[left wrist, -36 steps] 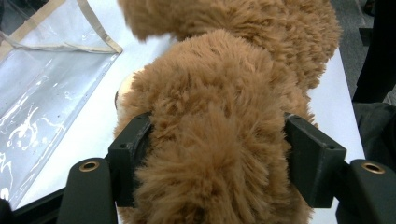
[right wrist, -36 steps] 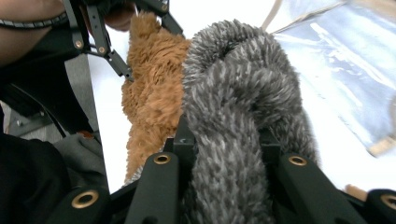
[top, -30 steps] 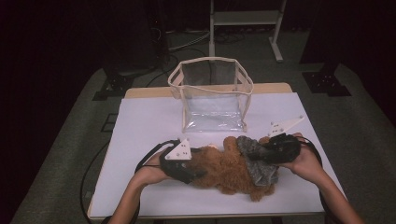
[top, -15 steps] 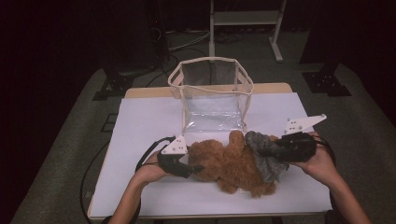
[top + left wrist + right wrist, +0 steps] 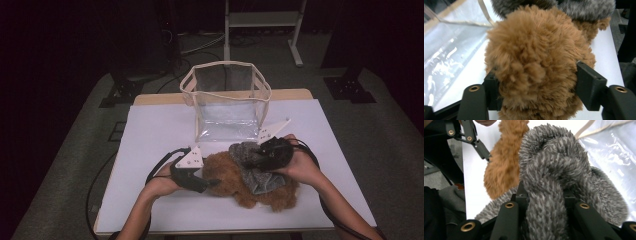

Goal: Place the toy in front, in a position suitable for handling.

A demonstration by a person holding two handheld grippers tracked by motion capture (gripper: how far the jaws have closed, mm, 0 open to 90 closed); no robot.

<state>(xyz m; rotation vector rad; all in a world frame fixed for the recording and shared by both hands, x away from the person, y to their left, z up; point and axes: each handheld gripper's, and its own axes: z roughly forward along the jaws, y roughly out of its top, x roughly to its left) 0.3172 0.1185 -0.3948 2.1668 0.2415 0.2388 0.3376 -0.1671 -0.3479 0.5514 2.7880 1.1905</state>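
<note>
Brown plush piece [image 5: 250,185], lying on the white table cover [image 5: 160,130] near the person's edge of the table, its long axis running across the table from the left gripper [image 5: 212,183] to beneath the right gripper [image 5: 250,156]. In the left gripper view the two black jaws stand either side of a rounded end of the brown pile [image 5: 536,65] with the fur bulging between them; the pads press into it, so this gripper reads as gripping the brown piece, its jaws having just been closing on that end. In the right gripper view the jaws are clamped narrowly on a fold of grey speckled plush piece [image 5: 554,185], which drapes over the right-hand end of the brown one [image 5: 501,167]; in the high view the grey piece [image 5: 257,175] lies on top of and touching the brown piece. Outward from the tools, the clear plastic bag with cream trim [image 5: 227,102] stands open and upright just beyond both plush pieces, toward the far side of the table. The right gripper is the nearer of the two to its mouth; the coming move is judged to be a lift up and away from the person, over the near wall of the bag. No brand, label or legible writing appears on the plush, the bag or the grippers.
</note>
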